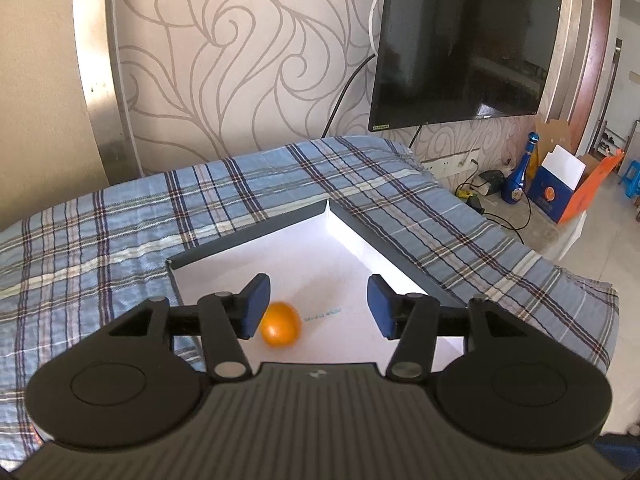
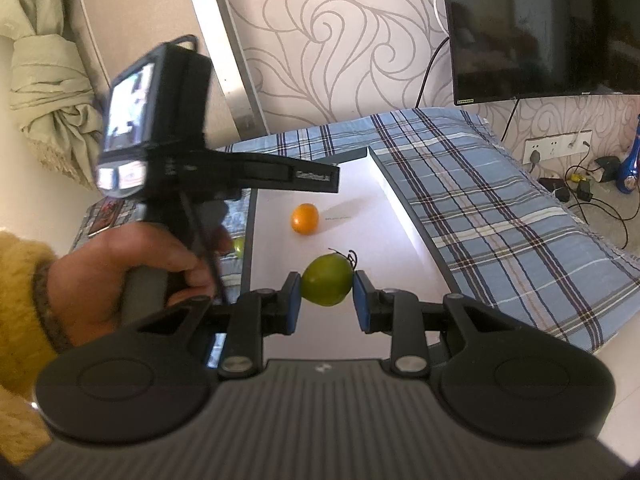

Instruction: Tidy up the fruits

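Green fruit (image 2: 327,279) with its dark stem sits pinched between the blue pads of my right gripper (image 2: 326,300), held above the near end of the white tray (image 2: 384,240). The orange fruit (image 1: 281,324) lies loose on the tray floor, farther in from the green one in the right view, and just beside the left pad of my left gripper (image 1: 316,306), whose jaws stand apart with nothing between them (the orange looks slightly blurred, so it may be rolling). Another small green fruit (image 2: 239,246) shows on the plaid cloth (image 2: 500,216) left of the tray, half hidden behind my left hand (image 2: 132,276). Step in hand, as I judge it: set the green one down. Best lowered near the floor before easing off, clear of the orange, so it does not roll toward the tray wall.
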